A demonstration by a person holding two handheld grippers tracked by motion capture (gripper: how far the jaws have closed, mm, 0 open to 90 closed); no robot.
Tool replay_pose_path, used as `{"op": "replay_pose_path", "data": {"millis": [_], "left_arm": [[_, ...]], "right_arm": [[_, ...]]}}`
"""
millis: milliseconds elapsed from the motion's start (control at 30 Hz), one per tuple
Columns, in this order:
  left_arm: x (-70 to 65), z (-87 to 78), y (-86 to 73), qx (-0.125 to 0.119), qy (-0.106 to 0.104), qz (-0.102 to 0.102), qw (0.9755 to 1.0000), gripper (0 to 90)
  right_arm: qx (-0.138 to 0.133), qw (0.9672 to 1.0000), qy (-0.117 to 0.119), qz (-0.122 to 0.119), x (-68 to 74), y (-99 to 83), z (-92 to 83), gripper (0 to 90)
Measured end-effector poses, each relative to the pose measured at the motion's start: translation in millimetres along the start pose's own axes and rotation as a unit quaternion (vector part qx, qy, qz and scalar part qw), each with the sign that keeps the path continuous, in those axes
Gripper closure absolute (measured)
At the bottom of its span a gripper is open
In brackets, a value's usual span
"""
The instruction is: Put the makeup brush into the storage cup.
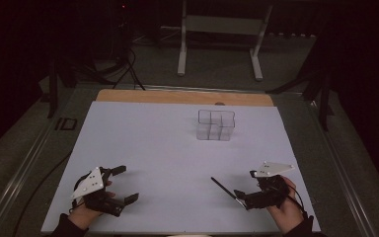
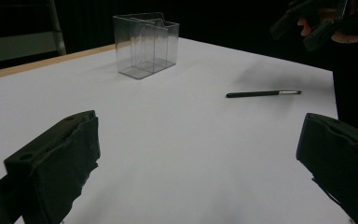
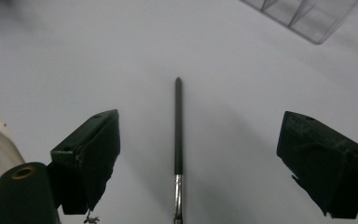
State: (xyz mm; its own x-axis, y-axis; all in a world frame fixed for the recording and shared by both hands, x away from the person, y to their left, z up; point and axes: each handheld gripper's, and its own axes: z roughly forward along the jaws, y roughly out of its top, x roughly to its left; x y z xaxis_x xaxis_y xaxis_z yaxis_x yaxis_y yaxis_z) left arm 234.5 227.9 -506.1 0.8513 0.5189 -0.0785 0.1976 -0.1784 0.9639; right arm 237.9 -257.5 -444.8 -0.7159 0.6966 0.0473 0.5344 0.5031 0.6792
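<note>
Progress: early stage, judged from the layout. Slim black brush with silver ferrule lying flat on the white table sheet, not yet lifted. Clear plastic divided organizer standing upright toward the far edge, compartments apparently empty, well apart from the brush. Likely work still ahead: grasp, lift, carry, placement into a compartment.

Right gripper: jaws spread wide, nothing held. Seen in the right gripper view, brush lying between the two jaws along their line, handle end pointing away, ferrule end nearest the camera; contact with either jaw not evident. Organizer corner at the upper right of that view.

Left gripper: jaws spread wide, nothing held, at the near left of the sheet, well apart from brush and organizer. From the left gripper view: brush flat on the sheet, organizer beyond it, right gripper raised above the sheet at the upper right.

Markings: no brand, label or legible writing on brush, organizer, sheet or grippers. Ferrule too small and too dim for any imprint to be read.
</note>
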Motion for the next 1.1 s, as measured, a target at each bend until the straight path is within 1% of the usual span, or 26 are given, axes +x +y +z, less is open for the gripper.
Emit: {"op": "replay_pose_path", "data": {"millis": [133, 200, 300, 333, 400, 533, 600, 667, 700, 733, 767, 800, 867, 900, 967, 1100], "left_arm": [[0.0, 0.1, -0.1, 0.001, 0.000, -0.001, 1.0000, 0.9], [0.0, 0.3, -0.2, 0.001, -0.001, -0.002, 1.0000, 0.9], [0.0, 0.3, -0.2, 0.002, 0.000, -0.001, 1.0000, 0.9], [-0.1, 0.4, -0.2, 0.002, -0.001, -0.002, 1.0000, 0.9], [-0.2, 0.4, -0.2, 0.004, -0.001, -0.001, 1.0000, 0.9], [-0.6, 0.8, -0.2, 0.006, -0.002, -0.001, 1.0000, 0.9], [-1.0, 0.9, -0.1, 0.007, -0.004, -0.002, 1.0000, 0.9], [-1.1, 1.0, 0.0, 0.007, -0.004, -0.001, 1.0000, 0.9], [-1.1, 1.0, 0.0, 0.007, -0.004, -0.001, 1.0000, 0.9], [-1.1, 1.0, -0.1, 0.007, -0.004, -0.001, 1.0000, 0.9], [-1.1, 1.0, -0.1, 0.007, -0.004, -0.002, 1.0000, 0.9], [-1.1, 1.1, -0.1, 0.007, -0.005, -0.002, 1.0000, 0.9], [-1.1, 1.1, -0.1, 0.008, -0.005, -0.002, 1.0000, 0.9], [-1.1, 1.2, -0.1, 0.008, -0.005, -0.002, 1.0000, 0.9], [-1.1, 1.2, -0.1, 0.009, -0.006, -0.003, 0.9999, 0.9], [-0.9, 1.4, -0.2, 0.010, -0.007, -0.004, 0.9999, 0.9]], "right_arm": [[0.037, 0.9992, 0.012, 0.003, 1.4, -0.1, 8.5, 13.8], [0.054, 0.9985, 0.012, 0.002, 2.9, -0.4, 13.2, 14.4], [0.055, 0.9984, 0.012, 0.005, 3.2, -0.3, 13.9, 14.4], [0.056, 0.9983, 0.010, 0.005, 2.7, -0.2, 14.4, 14.4], [0.070, 0.9975, 0.007, 0.013, 0.7, -0.9, 16.9, 14.8], [0.107, 0.9941, 0.000, 0.018, 2.1, -3.1, 24.7, 14.3], [0.117, 0.9929, -0.009, 0.022, 3.4, -3.5, 27.5, 12.3], [0.121, 0.9922, -0.021, 0.019, 4.8, -3.5, 29.7, 10.6], [0.121, 0.9923, -0.022, 0.017, 5.0, -3.4, 30.4, 10.2], [0.126, 0.9916, -0.021, 0.021, 5.4, -3.5, 31.7, 10.3], [0.135, 0.9905, -0.018, 0.018, 6.0, -3.8, 32.9, 10.4], [0.140, 0.9899, -0.021, 0.009, 7.5, -4.2, 33.9, 13.0], [0.144, 0.9889, -0.034, -0.005, 11.0, -4.7, 34.3, 24.2], [0.147, 0.9883, -0.038, -0.006, 12.1, -4.6, 34.8, 28.9], [0.148, 0.9884, -0.036, -0.005, 12.2, -4.0, 34.9, 40.0], [0.160, 0.9867, -0.030, 0.001, 11.1, -2.2, 36.0, 48.9]]}}
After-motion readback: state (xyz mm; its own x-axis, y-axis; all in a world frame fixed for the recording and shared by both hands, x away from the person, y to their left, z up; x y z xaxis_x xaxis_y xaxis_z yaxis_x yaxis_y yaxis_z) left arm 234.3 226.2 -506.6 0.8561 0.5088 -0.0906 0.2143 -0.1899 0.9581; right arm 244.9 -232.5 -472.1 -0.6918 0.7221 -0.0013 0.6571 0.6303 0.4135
